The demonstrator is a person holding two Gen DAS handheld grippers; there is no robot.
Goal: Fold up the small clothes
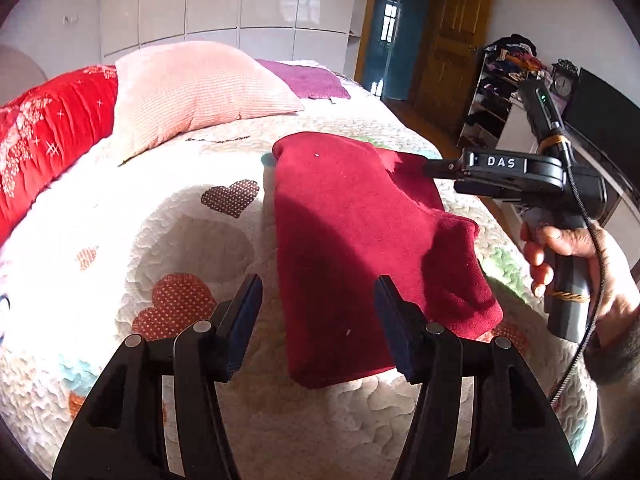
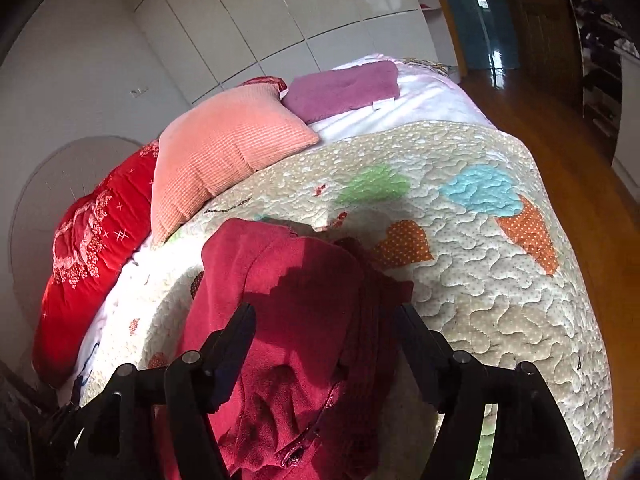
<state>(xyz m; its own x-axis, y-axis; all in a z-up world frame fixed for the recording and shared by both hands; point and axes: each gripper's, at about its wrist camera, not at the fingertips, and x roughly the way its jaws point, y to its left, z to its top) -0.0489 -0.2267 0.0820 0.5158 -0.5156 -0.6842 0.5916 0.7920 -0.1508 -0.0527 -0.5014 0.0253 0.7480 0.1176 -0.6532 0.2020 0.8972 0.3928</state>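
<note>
Left wrist view: my left tongs (image 1: 318,330) hover wide apart and empty above the near edge of a dark red garment (image 1: 360,248), which lies folded lengthwise on the quilted bed (image 1: 160,220). My right tongs (image 1: 434,168) reach in from the side over its far corner; from here I cannot tell their spread. In the right wrist view they (image 2: 326,342) stand wide, the garment (image 2: 296,312) bunched between the fingers. A pink pillow (image 1: 192,88) rests beyond.

Folded crimson garment (image 1: 360,232) (fleecy) on quilt (image 1: 160,216)
</note>
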